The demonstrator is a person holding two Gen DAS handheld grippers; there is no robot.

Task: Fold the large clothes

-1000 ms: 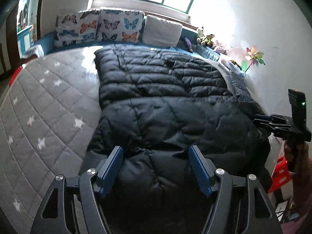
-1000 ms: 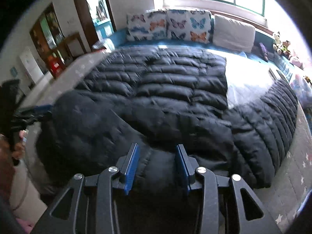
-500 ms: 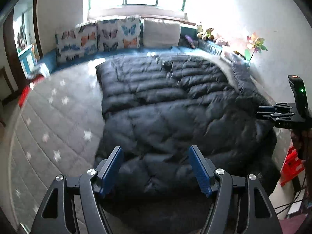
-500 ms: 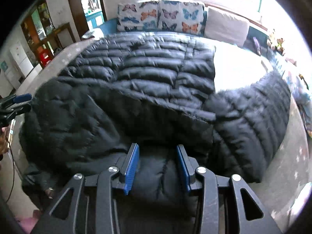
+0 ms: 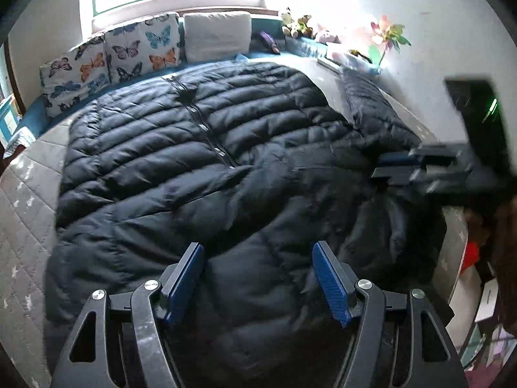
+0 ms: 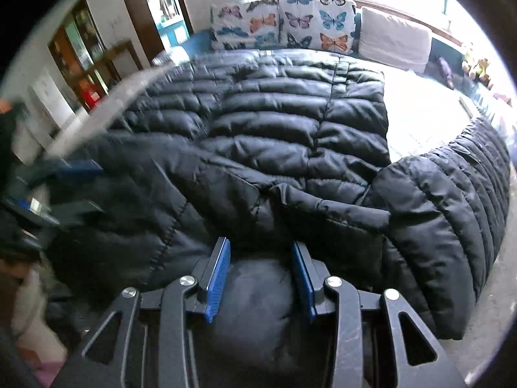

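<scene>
A large black quilted down coat [image 5: 200,148] lies spread on the grey star-patterned bed cover [image 5: 22,220], zipper up, with its near end folded over itself. It also shows in the right wrist view [image 6: 290,135], where one sleeve [image 6: 452,194] stretches out to the right. My left gripper [image 5: 258,278] is open wide just above the coat's near edge. My right gripper [image 6: 260,274] has its jaws partly closed around a bulge of the black coat fabric. Each gripper shows blurred in the other's view: the right one [image 5: 416,168], the left one [image 6: 61,187].
Butterfly-print cushions [image 5: 110,61] and a white pillow [image 5: 216,35] line the headboard under the window. Stuffed toys [image 5: 297,26] and a pinwheel [image 5: 387,38] sit along the right wall. Wooden shelves [image 6: 84,61] stand left of the bed.
Both grippers have moved forward over the bed, carrying the coat's near end further over the body. The right gripper now appears closer in the left wrist view.
</scene>
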